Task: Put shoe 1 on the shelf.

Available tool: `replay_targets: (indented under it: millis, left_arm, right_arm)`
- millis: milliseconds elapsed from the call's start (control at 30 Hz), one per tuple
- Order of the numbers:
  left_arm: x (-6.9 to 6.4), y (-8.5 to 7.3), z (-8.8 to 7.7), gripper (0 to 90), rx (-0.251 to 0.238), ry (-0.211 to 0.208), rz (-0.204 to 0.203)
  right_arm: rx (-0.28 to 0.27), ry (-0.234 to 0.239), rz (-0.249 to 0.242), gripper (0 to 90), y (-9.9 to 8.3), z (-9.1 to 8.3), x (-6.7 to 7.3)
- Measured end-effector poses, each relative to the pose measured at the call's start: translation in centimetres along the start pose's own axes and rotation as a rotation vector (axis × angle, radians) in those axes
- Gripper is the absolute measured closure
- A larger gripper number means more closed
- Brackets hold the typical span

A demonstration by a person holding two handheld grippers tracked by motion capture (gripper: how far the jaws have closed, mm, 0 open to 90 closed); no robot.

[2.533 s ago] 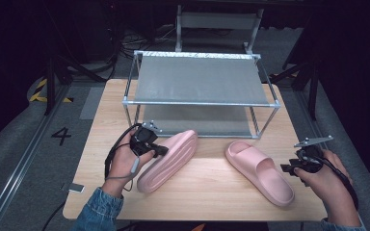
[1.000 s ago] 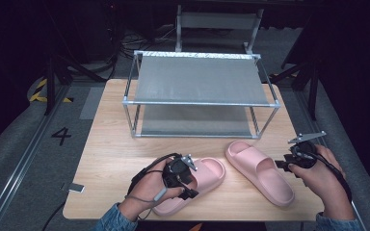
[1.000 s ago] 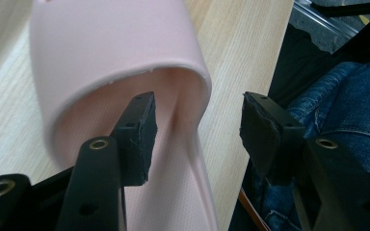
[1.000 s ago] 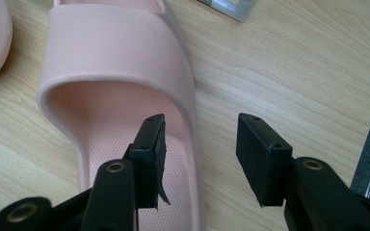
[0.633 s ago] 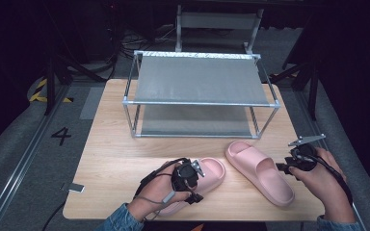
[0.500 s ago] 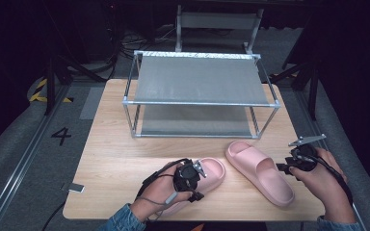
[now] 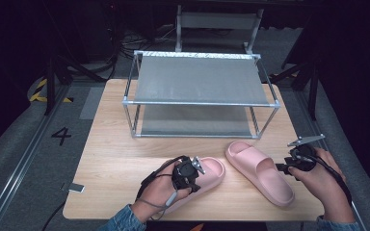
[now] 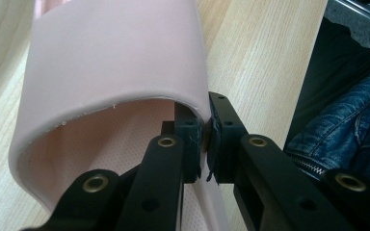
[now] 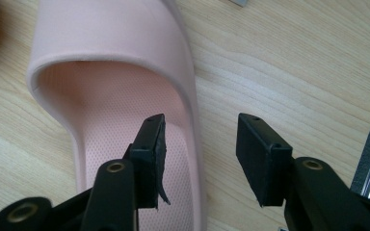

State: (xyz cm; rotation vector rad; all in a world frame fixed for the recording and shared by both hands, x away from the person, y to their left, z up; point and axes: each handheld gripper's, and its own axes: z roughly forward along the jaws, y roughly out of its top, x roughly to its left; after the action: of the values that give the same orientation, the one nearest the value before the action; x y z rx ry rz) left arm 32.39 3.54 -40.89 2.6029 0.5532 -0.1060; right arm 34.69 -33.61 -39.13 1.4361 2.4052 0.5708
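Two pink slippers lie on the wooden table (image 7: 120, 159) in front of a metal rack. My left gripper (image 7: 191, 179) is shut on the left slipper (image 7: 207, 173); in the left gripper view its jaws (image 8: 204, 142) pinch the edge of that slipper's strap (image 8: 111, 57). My right gripper (image 7: 281, 168) is open at the side of the right slipper (image 7: 257, 168). In the right gripper view the open jaws (image 9: 200, 144) straddle the slipper's side wall (image 9: 106, 38), one jaw over the insole, the other over the table.
A two-level metal rack (image 7: 200, 79) with grey shelves stands at the back of the table. The table's front edge runs just behind both hands. A person's denim leg (image 8: 347, 125) lies beside the table in the left gripper view.
My left gripper has carried the left slipper rightward and nearer the front edge, closer to the right slipper. The right gripper has stayed beside its slipper.
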Motion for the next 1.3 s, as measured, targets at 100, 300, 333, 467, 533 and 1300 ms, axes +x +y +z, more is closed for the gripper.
replay_targets:
  millis: [100,300,333,467,533,1300]
  left_arm:
    - [0.1,-0.1,-0.3,84.6,-0.010,0.000,-0.017]
    - [0.4,-0.2,-1.0,84.5,0.003,-0.015,-0.028]
    - [0.5,-0.3,-1.2,84.5,0.005,-0.018,-0.024]
    - [0.5,-0.3,-2.0,84.6,-0.019,-0.024,-0.030]
    - [0.5,-0.3,-2.5,84.5,-0.033,-0.026,-0.032]
    - [2.0,0.4,-10.3,84.5,-0.218,0.016,-0.073]
  right_arm:
    - [0.006,0.002,0.000,54.5,0.0,0.1,0.0]
    - [0.007,0.006,0.006,54.4,-0.1,0.2,0.0]
    - [0.008,0.005,0.006,54.4,-0.1,0.2,-0.1]
    - [0.009,0.006,0.006,54.4,-0.1,0.2,-0.1]
    - [0.010,0.004,0.007,54.4,-0.1,0.2,-0.1]
    - [0.017,0.012,0.015,54.4,-0.1,0.6,-0.5]
